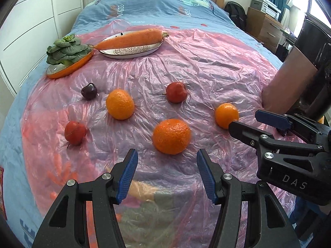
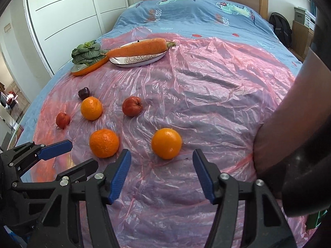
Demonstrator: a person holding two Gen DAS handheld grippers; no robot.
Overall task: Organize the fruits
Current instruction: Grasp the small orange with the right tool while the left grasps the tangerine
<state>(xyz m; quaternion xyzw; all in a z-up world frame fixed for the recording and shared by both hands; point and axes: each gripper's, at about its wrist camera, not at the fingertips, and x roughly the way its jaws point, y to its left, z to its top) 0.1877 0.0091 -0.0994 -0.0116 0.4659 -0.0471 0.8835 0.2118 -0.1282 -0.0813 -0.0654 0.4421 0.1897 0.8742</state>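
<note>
Jaws of both grippers gape empty, an orange (image 1: 171, 136) just beyond the left pair

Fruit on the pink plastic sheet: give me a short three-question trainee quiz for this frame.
1. How many oranges lie on the plastic sheet?
2. True or false: the carrot lies on the patterned plate.
3. Which fruit lies straight ahead of the open right gripper? A) dark plum B) orange C) red apple

Key: 1) Three. 2) True. 3) B.
</note>
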